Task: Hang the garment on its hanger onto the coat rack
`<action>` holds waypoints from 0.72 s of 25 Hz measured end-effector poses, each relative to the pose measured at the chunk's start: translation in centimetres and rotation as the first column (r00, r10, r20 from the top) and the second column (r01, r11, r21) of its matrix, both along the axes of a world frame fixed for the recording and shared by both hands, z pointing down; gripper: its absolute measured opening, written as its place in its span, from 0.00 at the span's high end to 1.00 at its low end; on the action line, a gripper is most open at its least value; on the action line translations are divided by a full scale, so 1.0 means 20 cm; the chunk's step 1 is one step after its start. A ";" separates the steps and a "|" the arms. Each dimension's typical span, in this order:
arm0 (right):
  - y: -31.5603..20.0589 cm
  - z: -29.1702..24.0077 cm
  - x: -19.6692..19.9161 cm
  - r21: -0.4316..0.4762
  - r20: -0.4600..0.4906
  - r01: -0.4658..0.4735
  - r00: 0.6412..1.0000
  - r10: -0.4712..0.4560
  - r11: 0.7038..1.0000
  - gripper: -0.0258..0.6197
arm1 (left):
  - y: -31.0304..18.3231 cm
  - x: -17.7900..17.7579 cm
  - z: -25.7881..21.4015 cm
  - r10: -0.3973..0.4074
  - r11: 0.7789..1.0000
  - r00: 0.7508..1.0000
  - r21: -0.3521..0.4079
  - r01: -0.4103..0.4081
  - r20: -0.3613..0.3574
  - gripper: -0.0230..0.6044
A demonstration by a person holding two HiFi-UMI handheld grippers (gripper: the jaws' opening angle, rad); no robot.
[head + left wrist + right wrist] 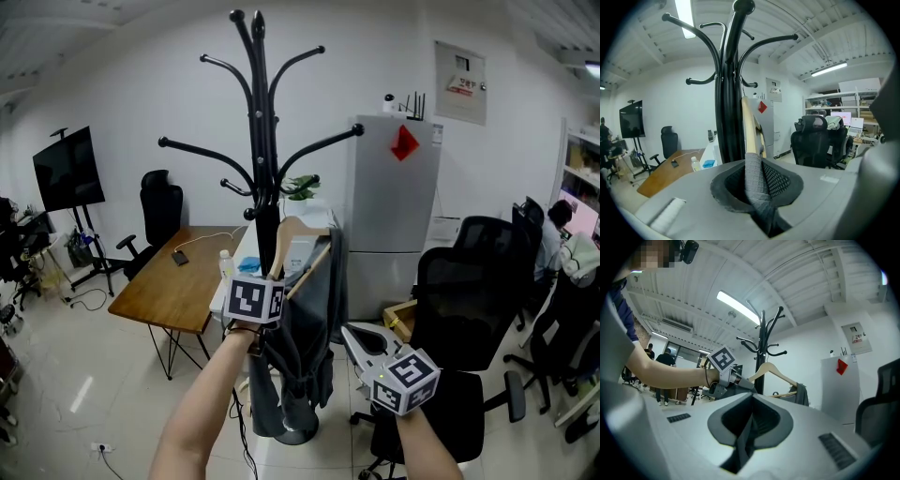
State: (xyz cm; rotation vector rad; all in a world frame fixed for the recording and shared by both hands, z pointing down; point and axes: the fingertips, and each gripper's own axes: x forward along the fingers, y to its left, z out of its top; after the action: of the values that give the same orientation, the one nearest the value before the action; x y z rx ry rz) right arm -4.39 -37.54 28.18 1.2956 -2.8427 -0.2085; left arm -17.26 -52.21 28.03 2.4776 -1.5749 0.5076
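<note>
**A:** Where is the garment (309, 319) now?

**B:** It droops against the coat rack (259, 112), low on the pole. It is draped over the right end of the wooden hanger (292, 239), and the hanger's left shoulder is bare.

**A:** Is it hung yet?

**B:** I'd say not. The hanger's top sits close to the pole, below the long arms, but I can't make out its hook over any arm. The left gripper (758, 197) is pinched on a fold of the grey cloth.

**A:** And the other one?

**B:** The right gripper (749, 425) is nearer and to the right, its jaws closed on nothing.

**A:** What's left?

**B:** Probably seating the hook on an arm, then letting go. The cloth may also need straightening.
</note>
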 end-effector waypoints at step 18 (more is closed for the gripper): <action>0.01 0.04 0.01 -0.012 -0.006 -0.004 1.000 0.004 1.000 0.96 | 0.52 -0.07 -0.23 0.049 0.949 0.998 0.313 -0.038 -0.026 0.51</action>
State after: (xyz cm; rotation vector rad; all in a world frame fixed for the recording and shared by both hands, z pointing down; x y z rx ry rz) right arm -4.17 -37.27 28.93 1.2964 -2.8310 -0.1941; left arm -18.63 -41.80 23.44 2.7367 -1.7066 0.2345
